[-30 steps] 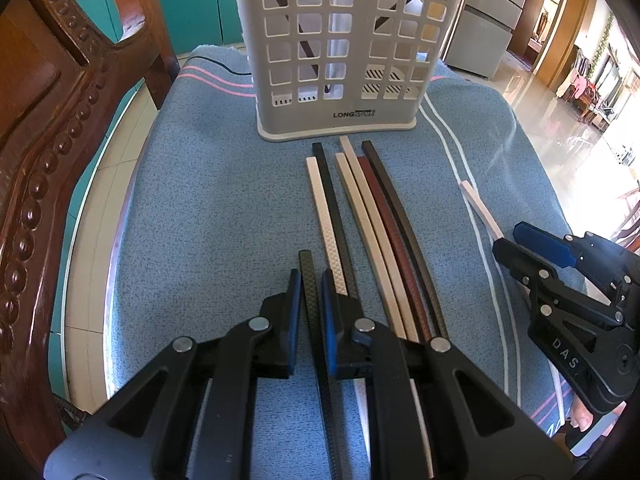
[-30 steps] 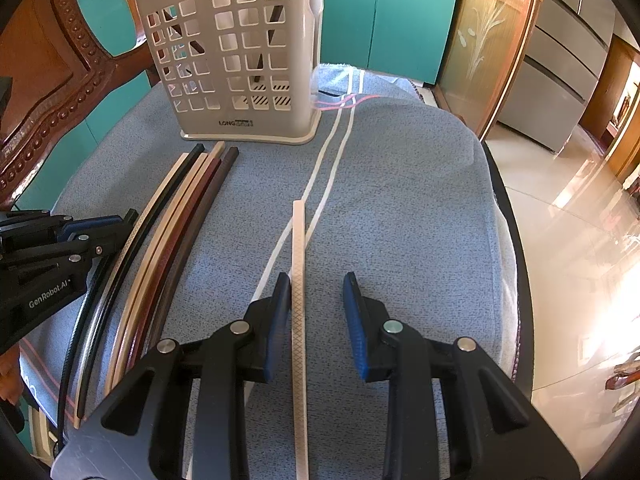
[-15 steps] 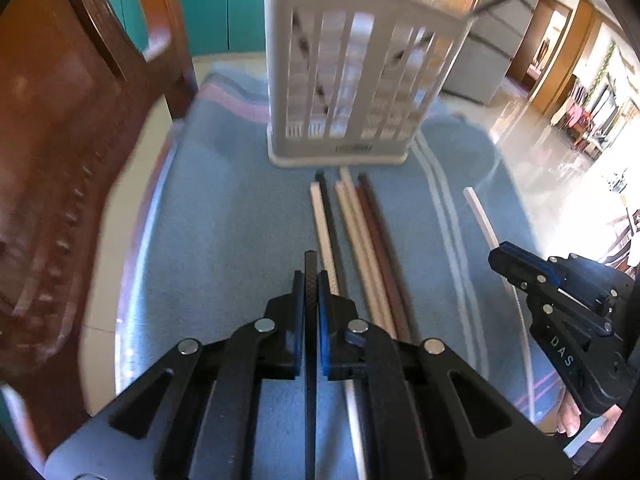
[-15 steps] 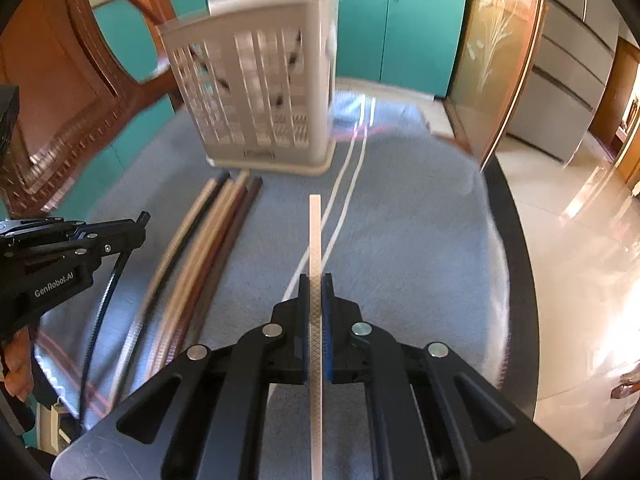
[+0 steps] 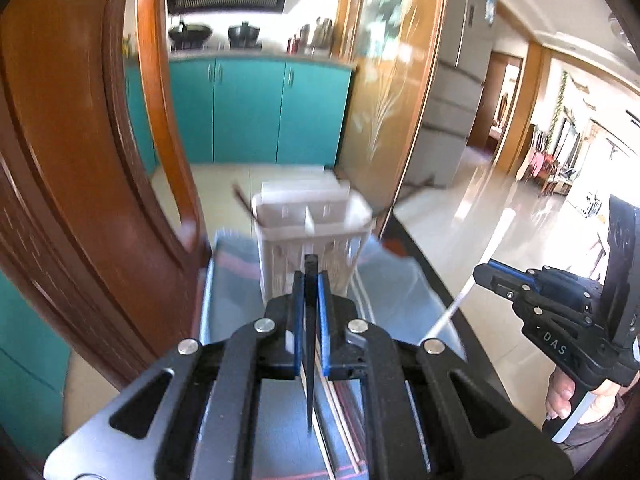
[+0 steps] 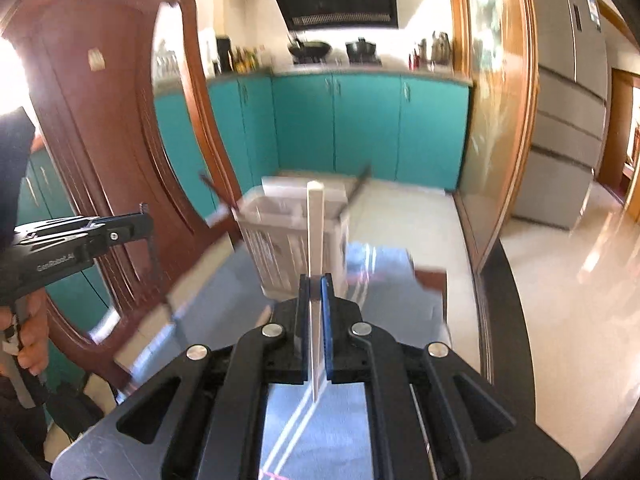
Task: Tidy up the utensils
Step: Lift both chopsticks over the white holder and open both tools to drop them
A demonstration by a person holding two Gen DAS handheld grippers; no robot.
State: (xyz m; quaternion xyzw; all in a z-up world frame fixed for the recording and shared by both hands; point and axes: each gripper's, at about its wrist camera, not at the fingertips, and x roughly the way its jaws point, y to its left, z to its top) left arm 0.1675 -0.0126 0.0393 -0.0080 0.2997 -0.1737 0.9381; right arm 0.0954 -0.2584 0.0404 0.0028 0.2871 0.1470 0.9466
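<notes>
Black chopstick [image 5: 309,344] pinched by left hand-held gripper [image 5: 310,312]; right hand-held gripper [image 6: 315,312] pinches white chopstick [image 6: 315,240].

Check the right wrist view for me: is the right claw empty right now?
No, the right claw is shut on a white chopstick that sticks up between its fingers, in front of the white basket.

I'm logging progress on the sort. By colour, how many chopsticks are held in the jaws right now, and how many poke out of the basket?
Black chopstick, in the left gripper: 1
White chopstick, in the right gripper: 1
Dark chopsticks poking out of the basket: 2
Total: 4
The loose chopsticks below the left gripper are too blurred to count.
</notes>
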